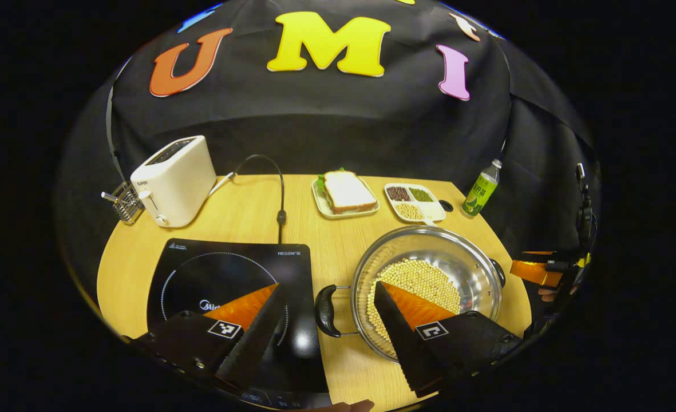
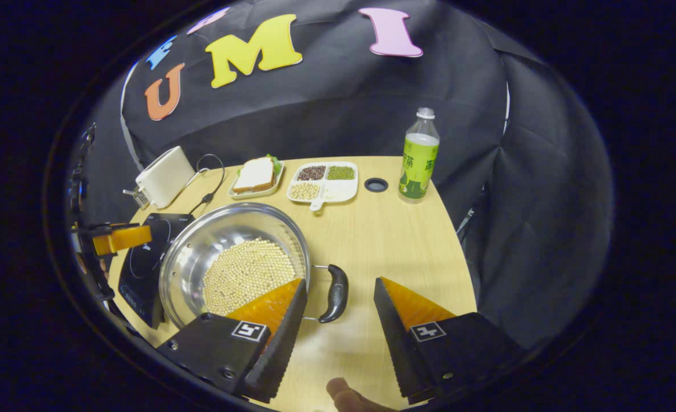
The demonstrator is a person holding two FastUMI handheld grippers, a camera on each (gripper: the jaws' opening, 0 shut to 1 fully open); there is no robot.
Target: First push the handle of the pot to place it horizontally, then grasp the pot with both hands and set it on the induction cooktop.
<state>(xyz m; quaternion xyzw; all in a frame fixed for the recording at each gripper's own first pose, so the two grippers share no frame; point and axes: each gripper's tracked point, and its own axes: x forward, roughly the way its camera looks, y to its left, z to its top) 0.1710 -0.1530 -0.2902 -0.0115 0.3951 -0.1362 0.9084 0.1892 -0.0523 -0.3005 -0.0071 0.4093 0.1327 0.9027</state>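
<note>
Our left gripper (image 1: pixel 329 306) has its jaws open, one over the induction cooktop (image 1: pixel 229 280) and one over the pot (image 1: pixel 429 286), with the pot's left handle (image 1: pixel 325 310) between them. Our right gripper (image 2: pixel 340 303), jaws also open, frames the right handle (image 2: pixel 336 293). Both handles look level, so we judge the push done; next we close on each handle and lift the pot left onto the cooktop beside it on the surface (image 2: pixel 395 240).
</note>
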